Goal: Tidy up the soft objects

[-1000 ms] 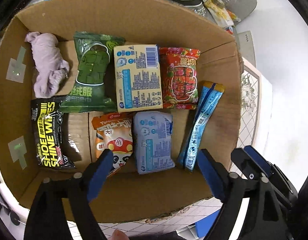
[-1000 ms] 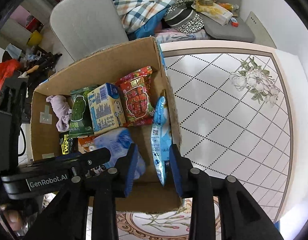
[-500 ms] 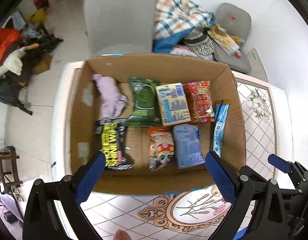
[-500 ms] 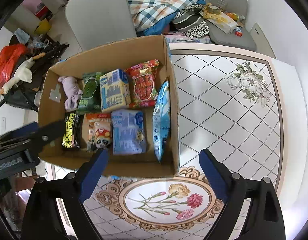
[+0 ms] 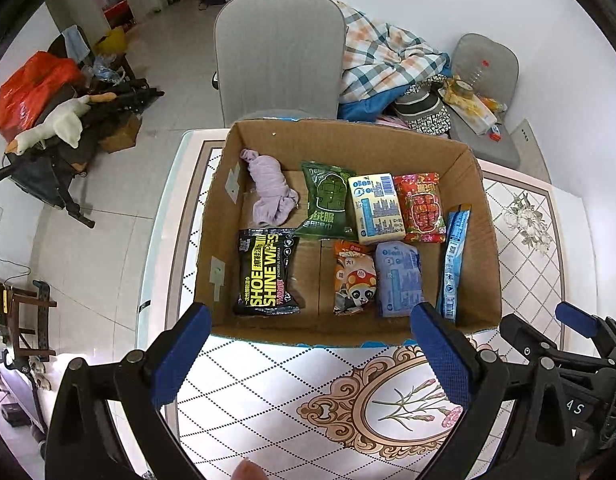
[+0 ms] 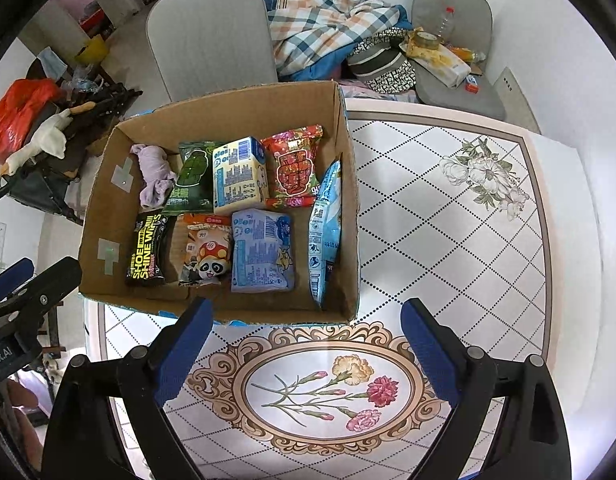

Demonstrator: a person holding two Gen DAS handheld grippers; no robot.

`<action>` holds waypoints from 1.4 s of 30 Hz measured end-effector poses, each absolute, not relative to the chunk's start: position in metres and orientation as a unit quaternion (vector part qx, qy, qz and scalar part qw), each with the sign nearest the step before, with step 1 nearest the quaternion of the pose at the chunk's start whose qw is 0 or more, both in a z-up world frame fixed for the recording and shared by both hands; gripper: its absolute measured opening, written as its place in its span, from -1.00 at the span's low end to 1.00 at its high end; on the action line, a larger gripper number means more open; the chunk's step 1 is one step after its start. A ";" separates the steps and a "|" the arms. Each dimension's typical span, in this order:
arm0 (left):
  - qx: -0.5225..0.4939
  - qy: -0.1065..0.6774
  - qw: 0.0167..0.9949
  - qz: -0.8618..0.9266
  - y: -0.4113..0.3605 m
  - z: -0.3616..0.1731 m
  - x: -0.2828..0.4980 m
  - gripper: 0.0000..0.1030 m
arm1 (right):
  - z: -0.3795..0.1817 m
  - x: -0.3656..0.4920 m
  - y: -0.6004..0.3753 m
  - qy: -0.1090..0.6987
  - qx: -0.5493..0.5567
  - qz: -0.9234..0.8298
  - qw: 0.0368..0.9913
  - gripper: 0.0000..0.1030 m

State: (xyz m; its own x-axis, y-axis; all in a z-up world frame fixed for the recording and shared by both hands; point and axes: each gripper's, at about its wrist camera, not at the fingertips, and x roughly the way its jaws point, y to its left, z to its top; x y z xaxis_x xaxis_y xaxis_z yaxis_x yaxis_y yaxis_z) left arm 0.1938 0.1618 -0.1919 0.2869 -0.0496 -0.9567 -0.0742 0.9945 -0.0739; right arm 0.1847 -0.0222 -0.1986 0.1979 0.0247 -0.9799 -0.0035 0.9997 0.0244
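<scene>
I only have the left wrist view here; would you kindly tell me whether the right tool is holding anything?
Observer: No. The right tool is open, with nothing between its blue-padded fingers. It hovers above the printed oval flower medallion.
Operator: Thank you. From my side the long blue sachet looks like a thin strip; how is it really sitting?
Observer: The long blue sachet stands on its edge and leans against the right wall of the brown cardboard box. Its broad printed face is turned toward the other packets.
</scene>
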 end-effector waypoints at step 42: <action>-0.040 0.479 0.877 0.022 0.158 0.012 0.038 0.99 | 0.048 0.021 -0.029 0.476 -0.010 0.018 0.879 0.88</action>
State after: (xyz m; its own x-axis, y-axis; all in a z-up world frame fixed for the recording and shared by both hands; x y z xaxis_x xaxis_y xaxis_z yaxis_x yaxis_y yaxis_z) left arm 0.0377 0.1575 0.0120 0.5399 -0.0006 -0.8417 -0.0766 0.9958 -0.0498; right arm 0.0214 -0.0290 0.0480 0.5458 0.0215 -0.8377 -0.0412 0.9992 -0.0012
